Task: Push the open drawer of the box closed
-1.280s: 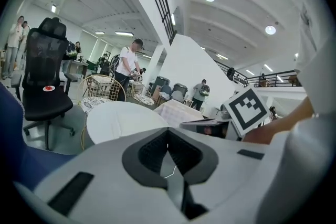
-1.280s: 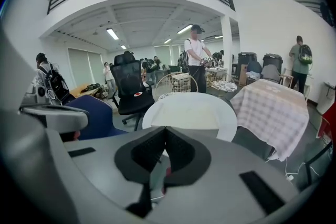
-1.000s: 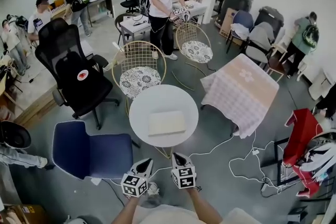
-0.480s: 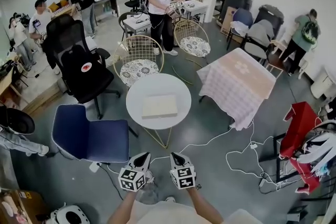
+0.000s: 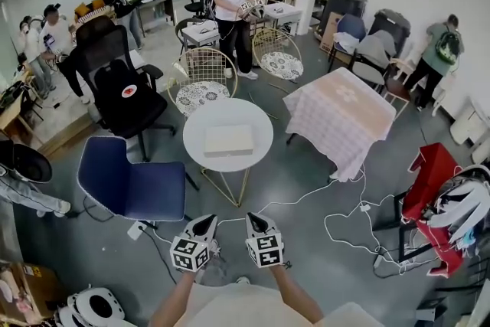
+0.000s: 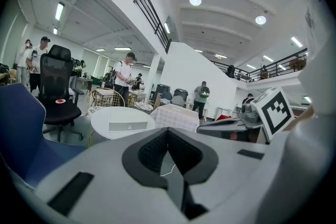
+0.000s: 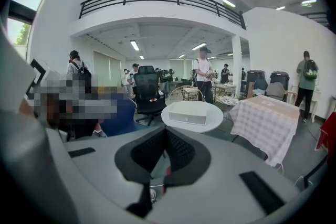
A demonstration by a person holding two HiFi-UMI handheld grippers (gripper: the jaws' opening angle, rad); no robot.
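Observation:
A flat cream box (image 5: 228,140) lies on the small round white table (image 5: 253,126), well ahead of both grippers. Its long front with a small pull faces me in the right gripper view (image 7: 187,118) and in the left gripper view (image 6: 127,126). I cannot tell how far the drawer stands out. My left gripper (image 5: 205,223) and right gripper (image 5: 253,220) hang side by side over the grey floor, far short of the table. Both are shut, with their dark pads (image 6: 157,149) (image 7: 176,149) meeting at the tips and nothing between them.
A blue chair (image 5: 130,188) stands left of the table, with a black office chair (image 5: 122,99) behind it. Two gold wire chairs (image 5: 203,84) sit beyond the table. A checked-cloth table (image 5: 344,115) is at the right. White cables (image 5: 337,218) trail over the floor.
The table and box have drawn farther away and look smaller, as the view has backed off from them. Both grippers stay shut and low in front of me.

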